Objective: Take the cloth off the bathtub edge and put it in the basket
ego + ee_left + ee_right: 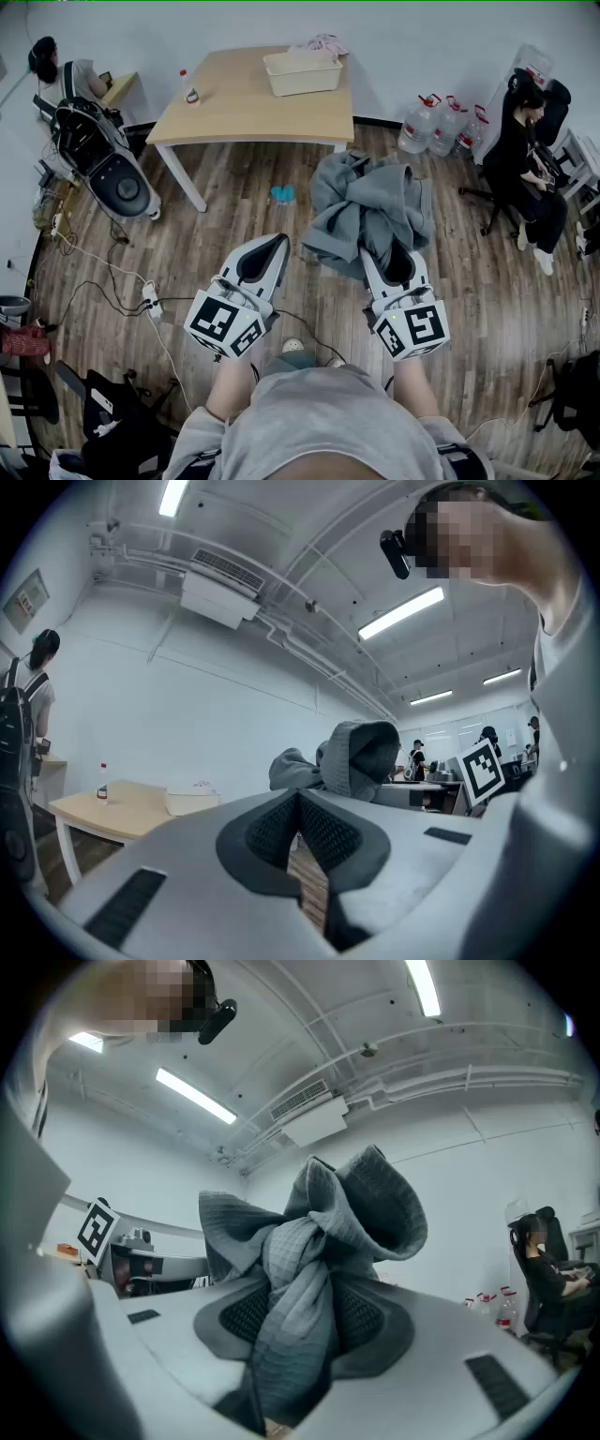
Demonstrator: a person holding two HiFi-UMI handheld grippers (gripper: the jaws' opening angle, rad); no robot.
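Right gripper (396, 265) is clamped on the bunched grey cloth (366, 211), held mid-air, well short of the basket (302, 75) on the table (244, 108). Left gripper (265, 258) has its jaws together, empty. Risk: most of the fabric lies outside the pads (loose folds) and could slip free.

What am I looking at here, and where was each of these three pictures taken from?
There is no robot here: a person holds a two-jawed tool in each hand. The picture looking down comes from a camera on the person's head. The other two come from cameras riding on each tool, looking along its jaws. The right tool grips a bunched grey cloth, held up above the wooden floor. The left tool is shut and empty. Ahead stands a wooden table bearing a cream basket and a small bottle.
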